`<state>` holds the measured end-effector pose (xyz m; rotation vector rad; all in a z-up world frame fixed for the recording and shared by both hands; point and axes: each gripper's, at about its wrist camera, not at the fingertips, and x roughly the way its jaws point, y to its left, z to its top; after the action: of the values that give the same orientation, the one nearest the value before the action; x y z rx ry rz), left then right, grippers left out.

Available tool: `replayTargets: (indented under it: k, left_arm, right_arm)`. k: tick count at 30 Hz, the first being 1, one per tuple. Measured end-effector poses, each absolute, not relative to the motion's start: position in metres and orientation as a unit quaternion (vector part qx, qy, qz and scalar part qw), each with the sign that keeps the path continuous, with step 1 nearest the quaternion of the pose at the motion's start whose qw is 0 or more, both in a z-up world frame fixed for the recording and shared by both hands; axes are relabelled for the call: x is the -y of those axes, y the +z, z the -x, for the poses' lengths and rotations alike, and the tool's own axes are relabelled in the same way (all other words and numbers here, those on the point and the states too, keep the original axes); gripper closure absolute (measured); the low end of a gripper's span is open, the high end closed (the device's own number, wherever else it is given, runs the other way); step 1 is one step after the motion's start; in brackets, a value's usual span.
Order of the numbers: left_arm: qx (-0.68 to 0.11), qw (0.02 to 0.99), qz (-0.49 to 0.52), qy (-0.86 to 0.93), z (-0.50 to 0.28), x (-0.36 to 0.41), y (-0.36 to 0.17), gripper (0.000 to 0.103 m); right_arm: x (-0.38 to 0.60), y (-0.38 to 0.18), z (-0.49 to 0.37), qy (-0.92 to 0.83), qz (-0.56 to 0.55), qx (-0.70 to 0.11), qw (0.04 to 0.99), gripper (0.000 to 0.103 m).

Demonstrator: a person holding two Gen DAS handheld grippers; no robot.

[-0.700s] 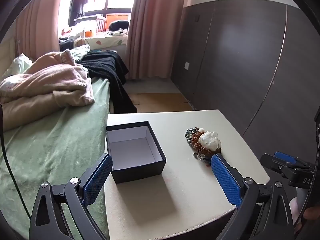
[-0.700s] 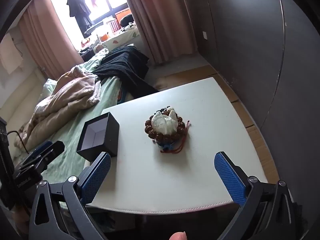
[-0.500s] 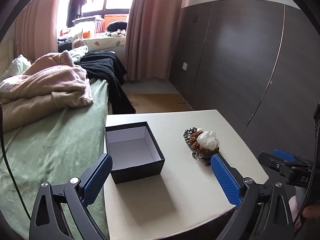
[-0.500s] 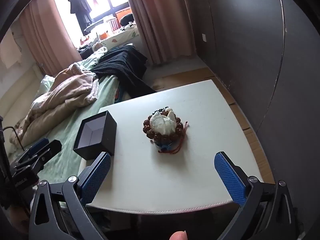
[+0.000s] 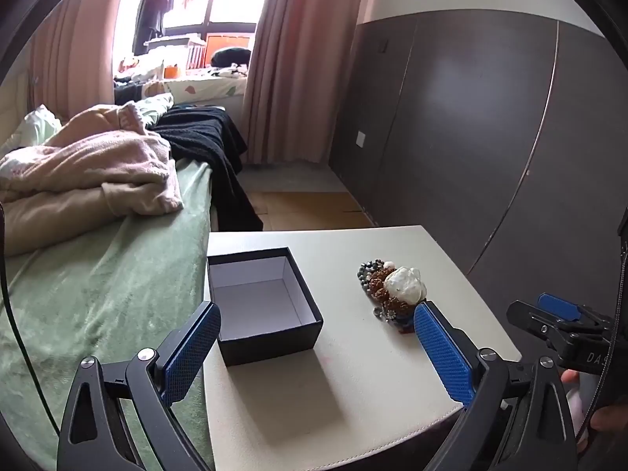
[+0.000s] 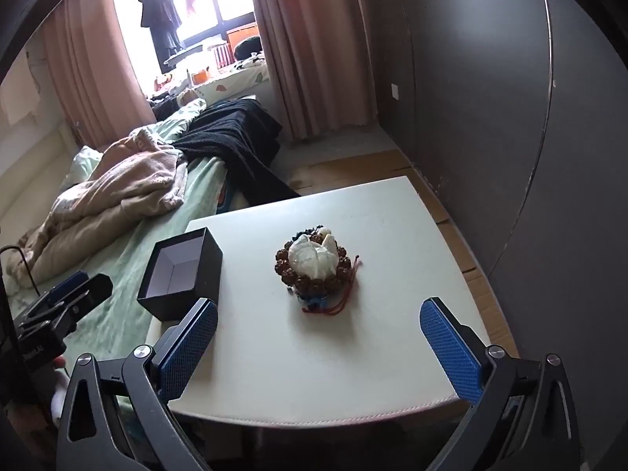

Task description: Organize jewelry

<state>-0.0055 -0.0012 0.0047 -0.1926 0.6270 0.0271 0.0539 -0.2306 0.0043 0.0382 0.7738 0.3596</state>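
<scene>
Item 1: black gift box (image 5: 263, 301), lidless, white-lined, nothing inside; centre-left of the left wrist view, on the white table (image 5: 353, 384), presumably left uncovered to receive pieces.

Item 2: jewelry pile (image 6: 312, 271), brown bead bracelet ringing a white carved stone, dark beads behind, red cord trailing; mid-frame in the right wrist view, well apart from the box.

Item 3: left claw (image 5: 316, 353), spread, holding nothing.

Item 4: right claw (image 6: 318, 349), spread, holding nothing, aimed at the pile.

Surroundings: bed (image 5: 98, 274) with blankets at left, dark wardrobe (image 5: 490, 137) at right. Nothing blocks the path.

Pink blanket (image 5: 90, 172) and black garment (image 5: 204, 137) on green bed (image 5: 98, 274), pink curtains (image 5: 290, 62), dark wall panels (image 5: 471, 125)
</scene>
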Motion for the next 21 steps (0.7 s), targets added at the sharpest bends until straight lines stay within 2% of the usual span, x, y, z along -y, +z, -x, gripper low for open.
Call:
replayTargets:
  k: [21]
  left_arm:
    - [-0.303,0.948,0.092,0.006,0.0043,0.0027,0.0088,0.004]
  right_arm:
    - [0.2335,0.0033,-0.0536,0.159,-0.015,-0.375,0.913,0.000]
